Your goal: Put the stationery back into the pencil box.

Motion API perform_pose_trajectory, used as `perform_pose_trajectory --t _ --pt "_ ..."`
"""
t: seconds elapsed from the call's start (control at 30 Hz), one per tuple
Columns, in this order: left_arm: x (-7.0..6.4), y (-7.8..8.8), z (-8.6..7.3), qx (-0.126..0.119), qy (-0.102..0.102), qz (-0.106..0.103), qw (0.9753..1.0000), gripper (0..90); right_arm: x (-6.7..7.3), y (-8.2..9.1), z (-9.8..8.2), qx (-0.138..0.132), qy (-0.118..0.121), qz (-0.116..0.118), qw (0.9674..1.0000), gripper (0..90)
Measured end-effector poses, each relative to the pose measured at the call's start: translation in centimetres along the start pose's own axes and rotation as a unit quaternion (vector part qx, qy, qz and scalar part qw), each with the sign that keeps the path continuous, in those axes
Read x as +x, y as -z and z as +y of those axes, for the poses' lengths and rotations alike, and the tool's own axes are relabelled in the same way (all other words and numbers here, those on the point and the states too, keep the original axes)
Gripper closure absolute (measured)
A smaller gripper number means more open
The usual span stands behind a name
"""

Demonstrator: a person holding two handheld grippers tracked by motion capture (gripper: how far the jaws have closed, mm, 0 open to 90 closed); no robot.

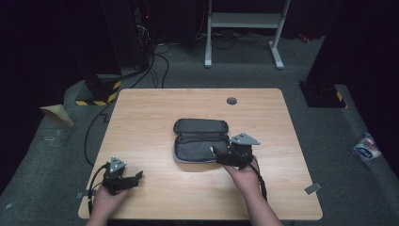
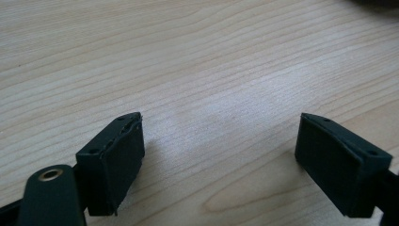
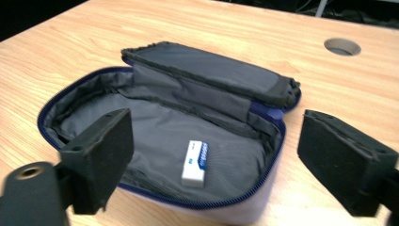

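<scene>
Right gripper view: your right gripper (image 3: 214, 160) hangs over the open pouch (image 3: 160, 127) mid-table, jaws wide apart, empty, and a white eraser (image 3: 195, 162) lies inside on the lining. Your left gripper (image 1: 136, 176) rests near the table's front-left corner, jaws apart, empty.

table (image 1: 155, 108) wood | grommet hole (image 1: 231, 100) | white frame (image 1: 244, 21) behind
</scene>
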State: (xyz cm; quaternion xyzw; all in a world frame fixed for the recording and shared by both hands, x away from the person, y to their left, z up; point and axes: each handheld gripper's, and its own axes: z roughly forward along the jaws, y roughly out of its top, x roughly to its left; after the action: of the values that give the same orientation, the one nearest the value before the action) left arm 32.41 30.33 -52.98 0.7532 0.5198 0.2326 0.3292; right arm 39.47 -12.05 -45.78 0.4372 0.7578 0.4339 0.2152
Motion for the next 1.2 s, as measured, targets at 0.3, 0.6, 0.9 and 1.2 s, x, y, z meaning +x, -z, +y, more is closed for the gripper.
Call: perform_pose_trajectory --t 0.3,0.6,0.9,1.2 --pt "0.0 0.0 0.0 0.000 0.000 0.000 1.0000 16.7 -3.4 1.7 -2.0 0.006 -0.020 -0.025 0.9995 9.1" --pt "0.0 0.0 0.0 0.000 0.000 0.000 1.0000 16.7 -8.9 4.1 -5.1 0.026 -0.048 -0.087 0.9947 10.5" --pt "0.0 0.0 0.0 0.000 0.000 0.002 1.0000 16.8 -12.3 5.8 -8.3 0.063 -0.060 -0.139 0.9865 12.0" --pt "-0.1 0.0 0.0 -0.002 0.001 0.003 1.0000 17.7 -11.5 4.6 -10.1 0.108 -0.083 -0.163 0.9771 11.8"
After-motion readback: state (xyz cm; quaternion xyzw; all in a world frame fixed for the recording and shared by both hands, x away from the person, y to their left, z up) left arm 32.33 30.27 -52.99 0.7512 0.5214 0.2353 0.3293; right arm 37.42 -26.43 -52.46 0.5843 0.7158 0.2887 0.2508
